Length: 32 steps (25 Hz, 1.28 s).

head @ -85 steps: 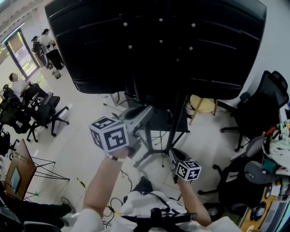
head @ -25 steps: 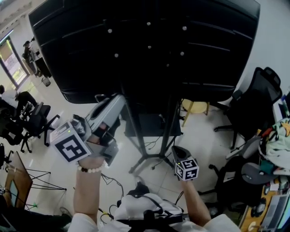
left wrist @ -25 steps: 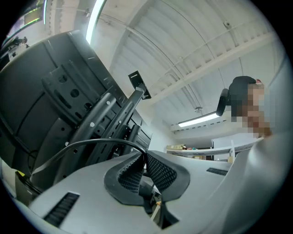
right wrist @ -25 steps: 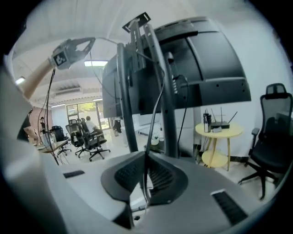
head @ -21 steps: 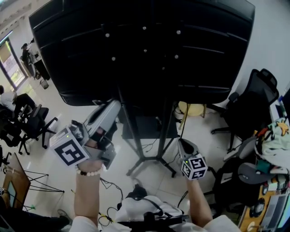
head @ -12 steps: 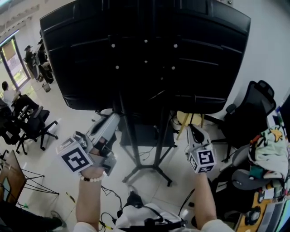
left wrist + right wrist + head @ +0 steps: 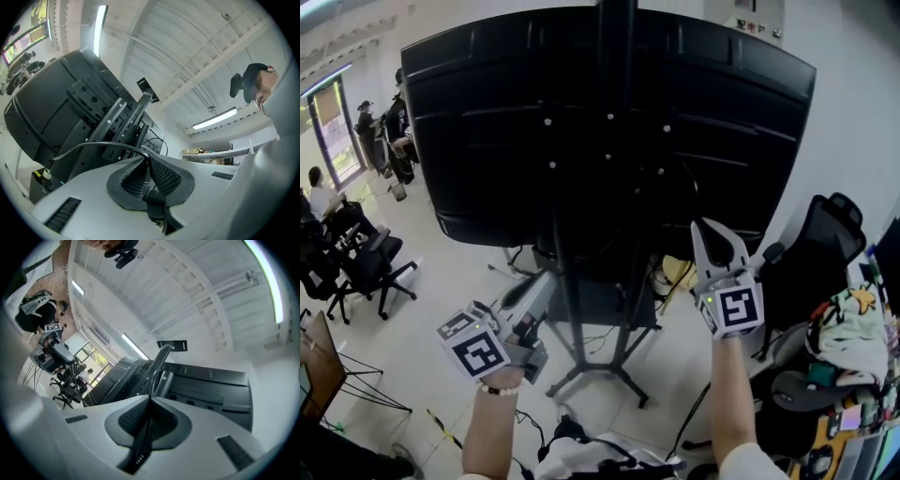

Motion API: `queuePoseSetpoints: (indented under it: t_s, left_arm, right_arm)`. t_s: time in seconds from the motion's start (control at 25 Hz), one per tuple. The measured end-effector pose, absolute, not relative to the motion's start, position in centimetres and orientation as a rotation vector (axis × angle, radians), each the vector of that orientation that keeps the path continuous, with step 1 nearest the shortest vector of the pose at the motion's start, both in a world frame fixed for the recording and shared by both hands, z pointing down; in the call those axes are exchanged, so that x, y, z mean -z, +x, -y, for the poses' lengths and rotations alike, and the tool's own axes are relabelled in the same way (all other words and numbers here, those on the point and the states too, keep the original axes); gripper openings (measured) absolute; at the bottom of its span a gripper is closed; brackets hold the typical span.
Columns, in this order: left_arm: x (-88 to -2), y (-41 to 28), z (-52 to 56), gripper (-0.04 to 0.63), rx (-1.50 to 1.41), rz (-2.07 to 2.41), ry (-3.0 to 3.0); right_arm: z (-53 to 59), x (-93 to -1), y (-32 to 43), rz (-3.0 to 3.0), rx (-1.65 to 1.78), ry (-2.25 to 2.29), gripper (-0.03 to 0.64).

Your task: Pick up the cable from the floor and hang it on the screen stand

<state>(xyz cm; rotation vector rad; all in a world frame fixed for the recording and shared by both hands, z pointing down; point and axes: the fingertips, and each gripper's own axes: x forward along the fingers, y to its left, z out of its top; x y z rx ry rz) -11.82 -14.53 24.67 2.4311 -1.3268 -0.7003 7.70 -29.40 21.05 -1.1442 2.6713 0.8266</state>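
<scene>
Black cable (image 7: 101, 144) was pinched in both tools and held clear of the floor (image 7: 469, 281). The left gripper (image 7: 146, 163) had its jaws pressed together on the cord, which arced out leftward from the pads toward the back of the big dark screen (image 7: 47, 108). The right gripper (image 7: 150, 404) was clamped the same way on a flat black stretch of cable running down between its pads. From the head view, the left gripper sat low, just beside the left post of the screen stand (image 7: 569, 309). The right gripper was raised higher, its tip near the screen's lower right edge. A black office chair (image 7: 825, 253) stood off to the right.
</scene>
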Motion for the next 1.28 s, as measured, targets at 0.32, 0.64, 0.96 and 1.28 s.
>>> queuePoseSetpoints:
  t_s: [0.32,0.64,0.96,1.28]
  left_arm:
    - [-23.2,-12.9,16.4,0.016,0.681,1.367,2.479]
    - [-21.5,-11.9,19.2,0.016,0.61,1.397,2.553]
    - [-19.0,-11.7,21.3,0.017,0.629,1.362,2.605]
    - [-19.7,-10.7,21.8,0.017,0.667,1.287,2.591]
  right_arm:
    - [32.7,-14.0,4.3,-2.604,-0.854,-1.069,0.018]
    - [37.5,-9.8,3.8,-2.533,-0.697,-1.125,0.018]
    - [43.9,-10.7,8.1,-2.537,-0.357,-1.357,0.018]
    - [45.1,-20.0,7.5,-2.809,-0.164,-1.397,0.018]
